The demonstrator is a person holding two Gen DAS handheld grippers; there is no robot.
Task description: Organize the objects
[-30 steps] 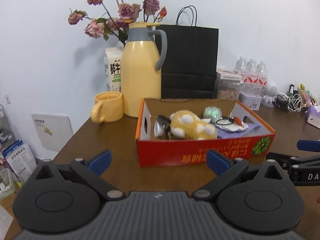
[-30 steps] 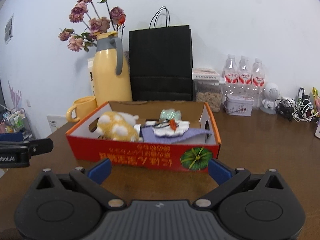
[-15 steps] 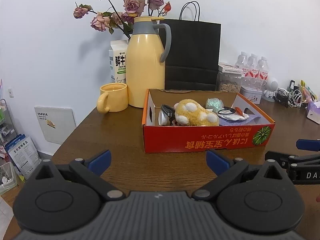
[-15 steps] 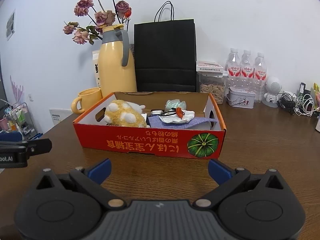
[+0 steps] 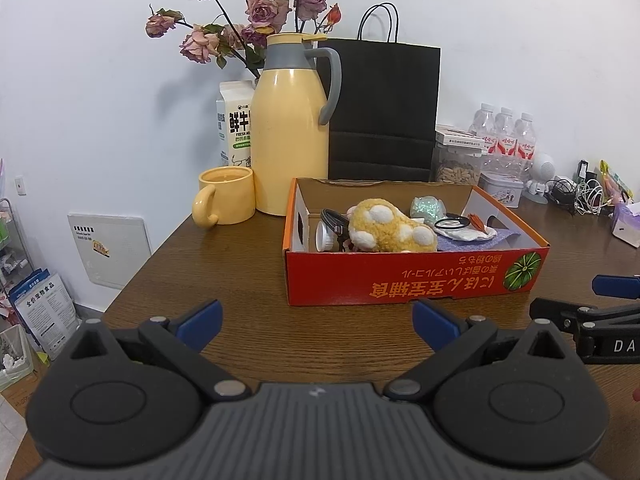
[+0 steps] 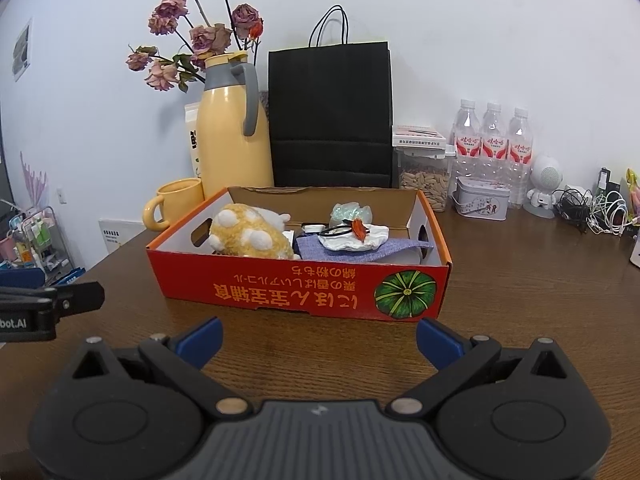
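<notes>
On the brown wooden surface (image 5: 240,280), ahead of both my grippers, sits the red cardboard box (image 5: 412,280) with its clutter inside. I hold the left gripper (image 5: 316,320) and the right gripper (image 6: 318,338) short of the box's near wall, both with jaws spread wide and nothing between them.

I judge the yellow plush toy (image 5: 390,228) the easiest piece: soft, light, forgiving, so I could pinch it anywhere across its fat middle and it would squash without slipping. It is fuzzy yellow with white spots and lies at the box's left-centre. The lilac cloth (image 6: 344,248) on the right looks limp; it would drape and drag whatever rests on it, so I would take it last, by a free edge. On it lies a white crumpled piece (image 6: 356,238) carrying a black ring (image 5: 451,223) and a small orange thing (image 6: 359,228); these look light but thin and easy to fumble, needing a fingertip pinch. A pale green glittery lump (image 5: 429,208) sits toward the back, and a small white cap-like item (image 5: 325,236) at the left wall; I cannot tell what either is made of.

The box itself looks stiff yet light; its side cut-outs offer handholds.
</notes>
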